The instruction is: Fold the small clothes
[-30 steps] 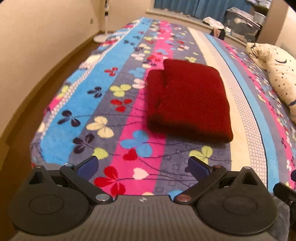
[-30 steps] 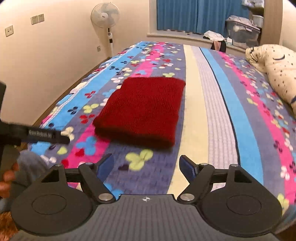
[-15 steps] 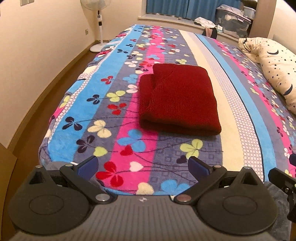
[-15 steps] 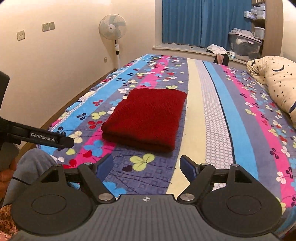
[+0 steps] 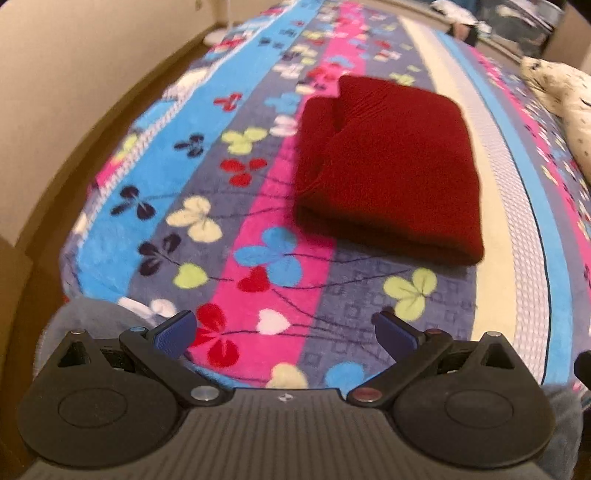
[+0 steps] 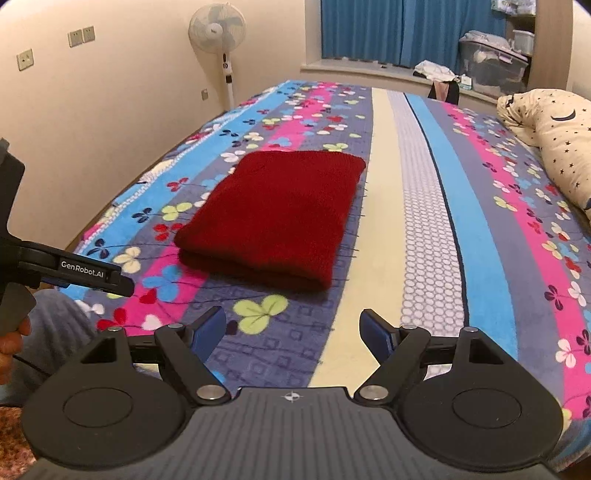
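A dark red knitted garment [image 5: 388,166] lies folded into a thick rectangle on the striped flowered bedspread [image 5: 258,229]. In the right wrist view the same red garment [image 6: 277,214] rests a little left of the middle. My left gripper [image 5: 286,332] hangs open over the near edge of the bed, short of the garment, with nothing between its blue pads. My right gripper [image 6: 291,330] is open too and holds nothing, well back from the garment's near fold. The left gripper's black body [image 6: 66,273] shows at the left edge of the right wrist view.
A cream pillow with stars [image 6: 554,140] lies at the right side of the bed. A standing fan [image 6: 218,33] is by the far wall, near blue curtains [image 6: 388,29] and storage boxes [image 6: 495,62]. The person's hand [image 6: 11,343] and grey trouser leg [image 6: 55,332] are at the lower left.
Both grippers have drawn back from the garment and stayed open. The left view rose half a second ago and has since dipped down again toward the bed, now blurred.
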